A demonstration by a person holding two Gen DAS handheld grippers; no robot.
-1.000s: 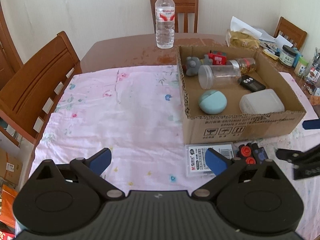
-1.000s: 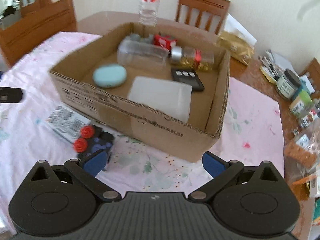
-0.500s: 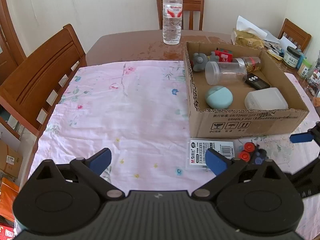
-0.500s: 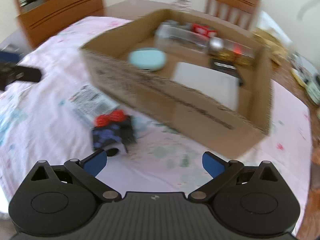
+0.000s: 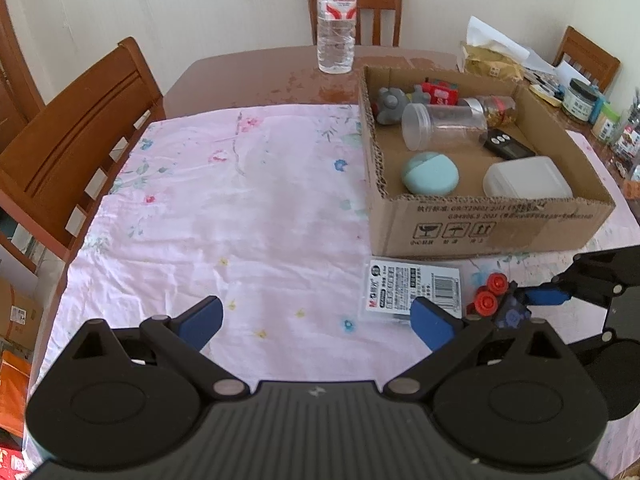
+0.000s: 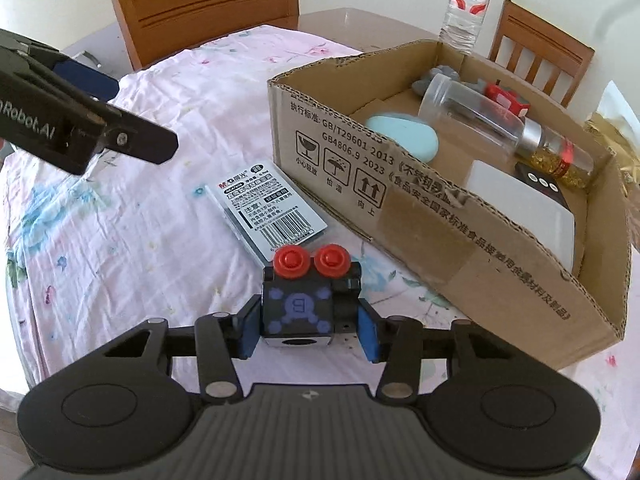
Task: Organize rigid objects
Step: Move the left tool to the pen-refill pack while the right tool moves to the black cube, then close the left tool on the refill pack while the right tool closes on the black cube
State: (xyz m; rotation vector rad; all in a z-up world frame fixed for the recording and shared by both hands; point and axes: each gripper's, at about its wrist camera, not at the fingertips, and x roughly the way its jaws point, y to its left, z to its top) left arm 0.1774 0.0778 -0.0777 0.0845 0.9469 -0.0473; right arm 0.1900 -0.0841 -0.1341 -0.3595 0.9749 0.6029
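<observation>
Clamping blue pads [image 6: 367, 330] of the right gripper [image 6: 306, 330] on both sides of a black toy block [image 6: 298, 308], purple pattern with a "B"-like mark on its top face, two red knobs pointing to 12 o'clock. Sitting on the pink floral cloth [image 6: 140, 248], the same block [image 5: 505, 308] appearing in the left wrist view at 3 o'clock, with the right gripper [image 5: 538, 300] closing in from the right.

Lying just beyond the knobs at 11 o'clock, a flat packet [image 6: 266, 210] reading "M&G", with Chinese text and a barcode; packet [image 5: 414, 290] also showing beside the left gripper's right finger.

Standing at 1 to 3 o'clock, a cardboard box [image 6: 400, 196] printed "GB/T29601", "GB4806.9 2023" and handling symbols, its near wall just beside the packet. Holding inside: a teal round case [image 6: 404, 136], a clear jar [image 6: 468, 108] on its side, a white container [image 6: 520, 208], a black remote [image 6: 544, 186], a gold-filled spice bottle [image 6: 560, 156], a red toy [image 6: 506, 100], a grey toy [image 5: 390, 104].

Rising at 1 o'clock behind the box, a water bottle [image 6: 466, 4] with a red and white label.

Hovering with fingers spread wide apart, nothing between them, the left gripper [image 5: 316, 318] over the cloth; its side [image 6: 80, 120] reading "Robot.AI" at 10 o'clock in the right wrist view.
</observation>
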